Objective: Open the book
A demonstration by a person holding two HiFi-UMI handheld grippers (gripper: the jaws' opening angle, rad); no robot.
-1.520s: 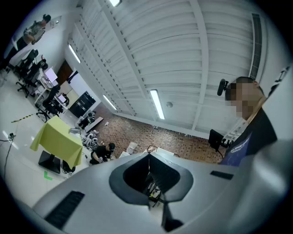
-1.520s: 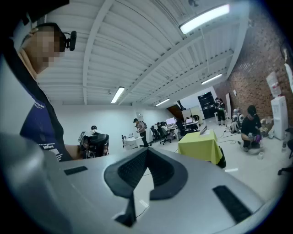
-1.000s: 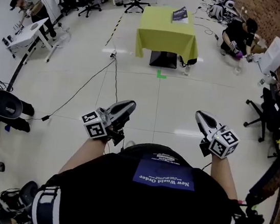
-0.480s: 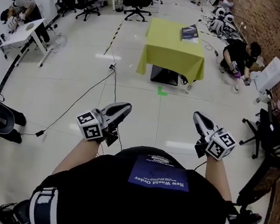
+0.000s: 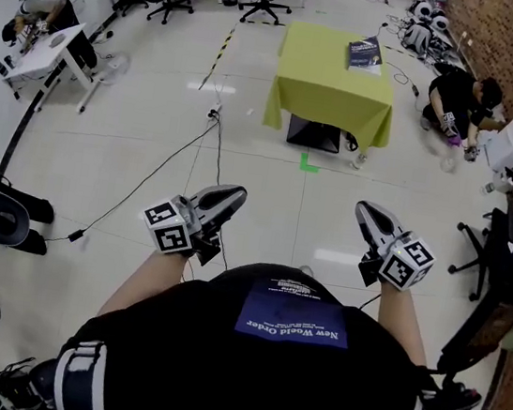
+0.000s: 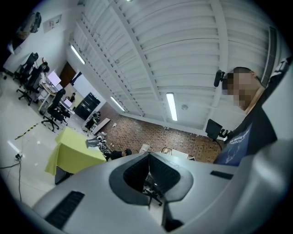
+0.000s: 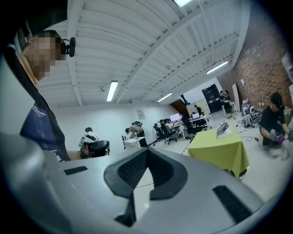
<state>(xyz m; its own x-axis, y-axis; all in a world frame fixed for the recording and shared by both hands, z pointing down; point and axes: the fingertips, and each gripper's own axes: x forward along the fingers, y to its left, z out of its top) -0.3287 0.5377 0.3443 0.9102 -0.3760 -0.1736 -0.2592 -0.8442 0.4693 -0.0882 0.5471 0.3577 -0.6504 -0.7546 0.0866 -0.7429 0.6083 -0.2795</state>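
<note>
Bright, even overhead light from long white ceiling tube lamps (image 6: pixel 170 106); glossy pale tiled floor (image 5: pixel 268 191) carries white glare patches, shadows soft & faint. Gripper views: heavy fisheye w/ dark vignette at corners. Grey left tool (image 6: pixel 149 155) near lens, slightly soft. Head view sharp, edges bowed.
</note>
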